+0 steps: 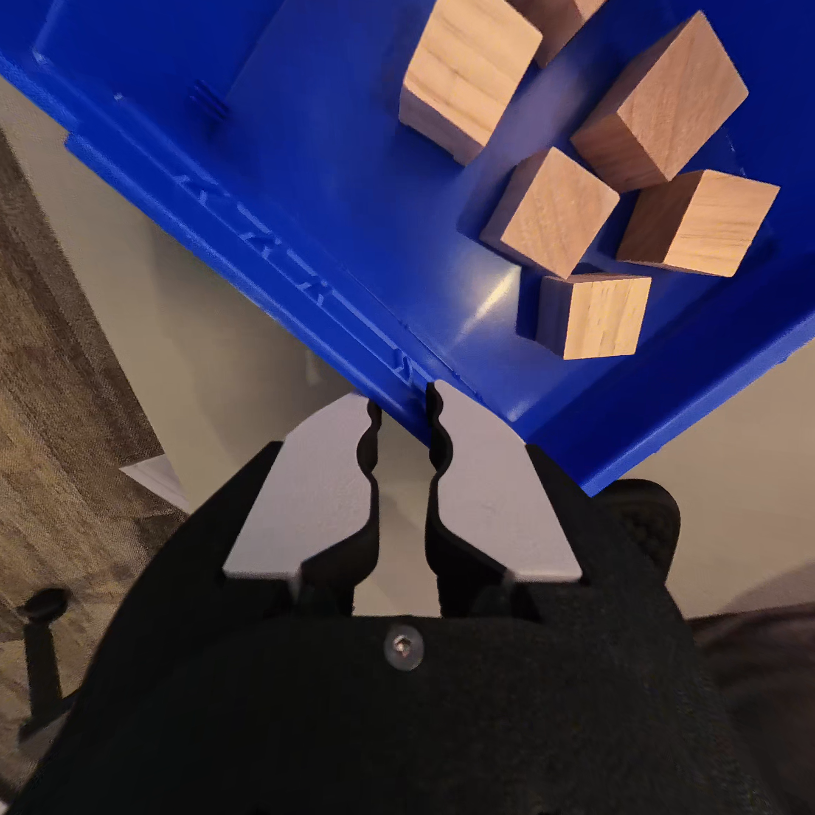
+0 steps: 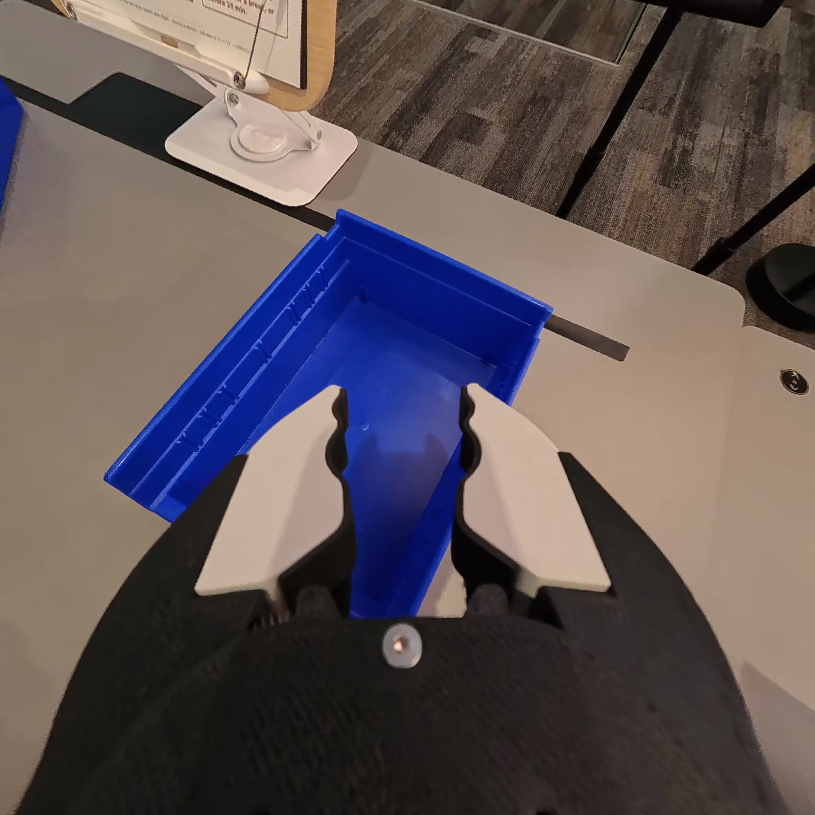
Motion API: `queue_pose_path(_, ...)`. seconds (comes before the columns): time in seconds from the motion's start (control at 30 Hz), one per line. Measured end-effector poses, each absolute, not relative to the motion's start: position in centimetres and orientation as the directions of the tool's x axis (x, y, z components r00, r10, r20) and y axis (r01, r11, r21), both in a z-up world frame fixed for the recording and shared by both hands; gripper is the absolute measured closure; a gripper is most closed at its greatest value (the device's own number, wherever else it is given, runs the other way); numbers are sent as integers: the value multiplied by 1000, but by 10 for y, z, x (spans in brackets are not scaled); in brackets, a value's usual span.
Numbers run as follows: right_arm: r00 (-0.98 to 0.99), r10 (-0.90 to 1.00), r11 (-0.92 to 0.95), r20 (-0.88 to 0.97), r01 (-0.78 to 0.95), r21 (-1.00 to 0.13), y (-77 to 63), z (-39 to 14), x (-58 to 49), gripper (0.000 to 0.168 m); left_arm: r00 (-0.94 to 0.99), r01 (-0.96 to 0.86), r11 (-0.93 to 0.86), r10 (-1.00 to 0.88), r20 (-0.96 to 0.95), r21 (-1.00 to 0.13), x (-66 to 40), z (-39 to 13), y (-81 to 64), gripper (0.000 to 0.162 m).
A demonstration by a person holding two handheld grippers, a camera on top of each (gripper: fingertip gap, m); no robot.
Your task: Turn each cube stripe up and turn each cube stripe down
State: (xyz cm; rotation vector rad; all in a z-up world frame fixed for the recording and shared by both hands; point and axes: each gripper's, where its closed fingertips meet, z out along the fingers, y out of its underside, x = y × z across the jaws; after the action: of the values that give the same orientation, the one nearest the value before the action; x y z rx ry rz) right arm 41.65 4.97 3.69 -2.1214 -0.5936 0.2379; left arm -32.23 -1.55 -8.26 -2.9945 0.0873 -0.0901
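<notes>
Several plain wooden cubes (image 1: 555, 211) lie close together on the floor of a blue bin (image 1: 308, 176) at the upper right of the left wrist view. No stripe shows on the faces I see. My left gripper (image 1: 402, 399) is at the bin's near corner, with its jaws narrowly set on either side of the bin's rim. In the right wrist view my right gripper (image 2: 403, 397) is open and empty, held above a second blue bin (image 2: 441, 269), whose visible floor holds no cubes.
A grey table (image 2: 110, 286) carries both bins. A white stand with a wood-framed sign (image 2: 260, 145) stands at its far side. The edge of another blue object (image 2: 6, 141) shows at the far left. Dark carpet and chair legs lie beyond the table.
</notes>
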Motion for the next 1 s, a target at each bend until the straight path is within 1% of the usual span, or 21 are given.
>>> queue_pose_path(0.07,865,498,-494,57,337,-802,51,34,415,118,994,-81,-992,-88,68,-98,-320,-83,-7,144)
queue_pose_path(0.1,868,494,-503,57,338,-796,51,32,414,118,995,-58,-996,-63,79,-68,-318,-83,-4,144)
queue_pose_path(0.17,871,487,-520,62,347,-780,52,29,414,118,986,100,-995,99,137,-1,-312,-83,2,148)
queue_pose_path(0.23,870,487,-531,77,365,-765,52,25,414,118,941,249,-967,256,222,58,-302,-82,7,143)
queue_pose_path(0.3,871,483,-543,93,380,-749,52,21,416,118,942,273,-960,279,188,58,-304,-87,11,147)
queue_pose_path(0.4,872,478,-556,104,392,-733,52,18,417,118,949,305,-952,304,90,-3,-308,-93,11,146)
queue_pose_path(0.43,872,479,-558,105,394,-731,53,17,417,118,954,299,-954,298,43,-19,-309,-95,9,146)
queue_pose_path(0.5,870,481,-558,106,397,-729,54,17,416,118,963,267,-964,267,-23,6,-304,-106,0,145)
queue_pose_path(0.53,868,485,-558,103,399,-728,55,16,415,119,969,240,-970,237,-69,39,-303,-113,-5,138)
queue_pose_path(0.57,866,489,-561,101,402,-724,56,14,415,119,973,199,-979,193,-126,37,-306,-115,-6,132)
queue_pose_path(0.6,865,491,-567,104,408,-716,56,12,415,119,977,162,-986,157,-145,27,-305,-114,-4,132)
queue_pose_path(0.67,861,495,-585,116,429,-688,55,5,417,119,987,131,-991,130,-95,9,-299,-114,1,136)
queue_pose_path(0.77,850,507,-594,145,466,-655,54,-2,419,119,990,126,-991,124,68,-38,-290,-113,13,152)
queue_pose_path(0.83,851,505,-599,146,467,-650,54,-3,419,121,997,41,-998,38,71,-40,-292,-114,16,152)
queue_pose_path(0.9,852,506,-597,137,460,-658,55,-3,418,121,998,-51,-999,-52,47,-20,-297,-113,17,151)
queue_pose_path(1.0,850,505,-598,148,468,-650,55,-3,418,122,987,-152,-988,-151,60,3,-301,-113,20,151)
